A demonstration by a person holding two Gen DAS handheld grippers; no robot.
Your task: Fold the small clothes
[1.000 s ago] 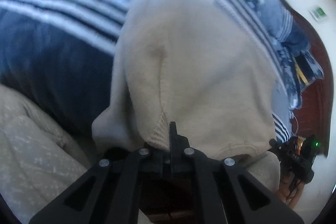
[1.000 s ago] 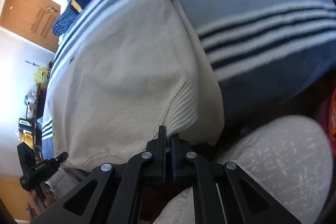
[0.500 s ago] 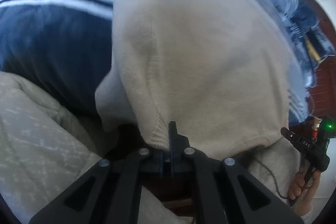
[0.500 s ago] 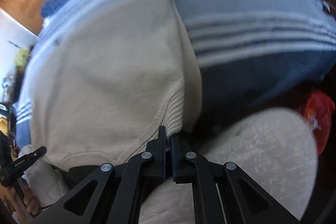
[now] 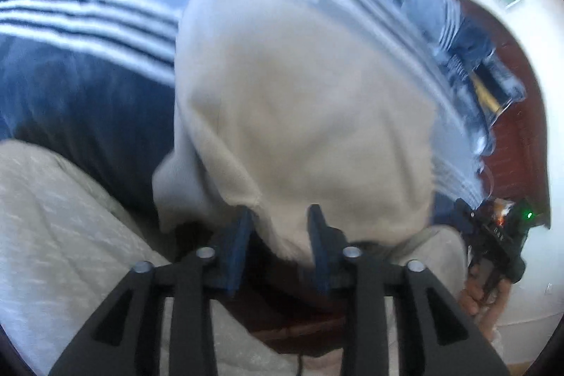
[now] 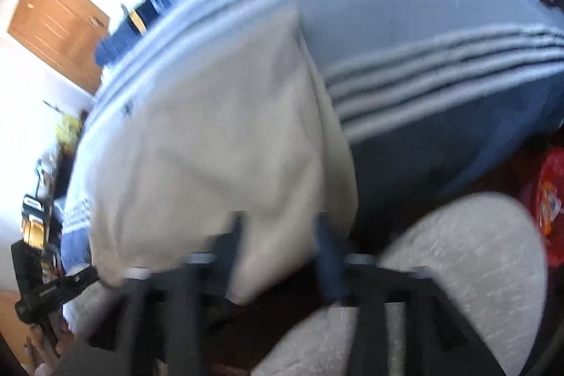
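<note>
A beige knit garment (image 5: 299, 115) lies folded on a bed with a blue and white striped cover (image 5: 88, 34). Its near edge hangs over the bed's side. My left gripper (image 5: 280, 224) is open, its jaws apart on either side of the garment's near hem. In the right wrist view the same garment (image 6: 218, 143) fills the middle. My right gripper (image 6: 278, 235) is open too, with the hem between its spread jaws. Both views are blurred.
The person's knees in light grey trousers (image 5: 53, 235) (image 6: 440, 288) are close below the grippers. The other gripper shows at each view's edge, the right gripper (image 5: 493, 235) and the left gripper (image 6: 53, 288). A wooden door (image 6: 56, 23) is at the left, a red object (image 6: 546, 199) at the right.
Both grippers were shut on the garment's hem and have opened, letting it go. The garment now rests on the bed's edge.
</note>
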